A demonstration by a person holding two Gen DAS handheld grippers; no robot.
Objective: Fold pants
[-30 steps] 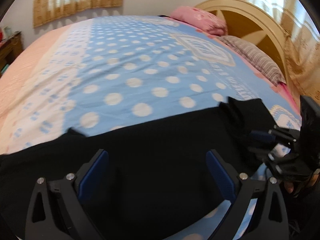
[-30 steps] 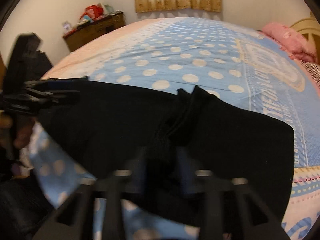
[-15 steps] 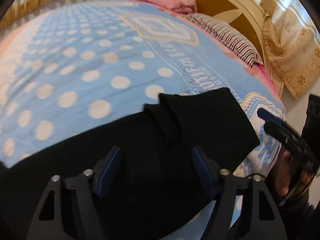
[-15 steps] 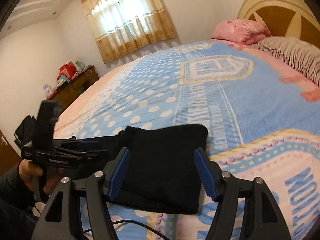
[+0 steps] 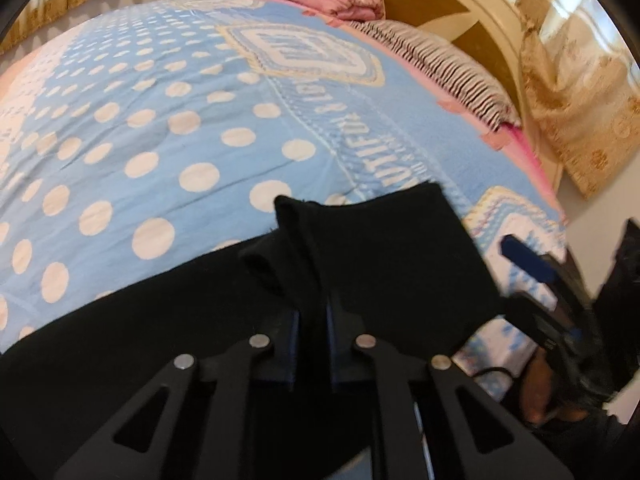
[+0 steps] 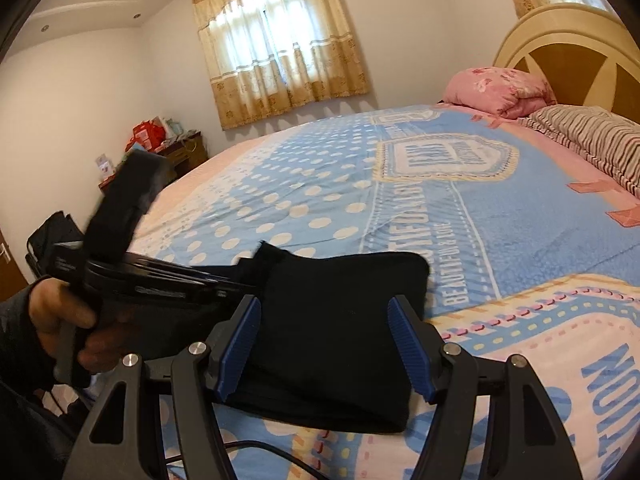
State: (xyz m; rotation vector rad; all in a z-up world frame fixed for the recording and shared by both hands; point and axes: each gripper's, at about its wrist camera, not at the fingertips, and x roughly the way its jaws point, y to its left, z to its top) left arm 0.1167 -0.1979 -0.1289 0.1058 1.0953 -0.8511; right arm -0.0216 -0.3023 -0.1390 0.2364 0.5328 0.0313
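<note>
Black pants (image 5: 380, 264) lie on bed (image 5: 168, 148) near its front edge, long axis running left-right along that edge. Left tongs (image 5: 311, 320) closing, pads pinching a raised fold of pants mid-cloth. Right tongs (image 6: 324, 344) released, jaws wide, w/ folded right end of pants between them, not gripped.

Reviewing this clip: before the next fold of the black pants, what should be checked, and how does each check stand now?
1. Left gripper has cloth between its closing jaws: ok.
2. Right gripper open, nothing pinched: ok.
3. Black pants lie on the bedspread: ok.
4. Pants smooth: not ok, a ridge is bunched up at the left gripper.
5. Grip catches every layer: cannot tell.
</note>
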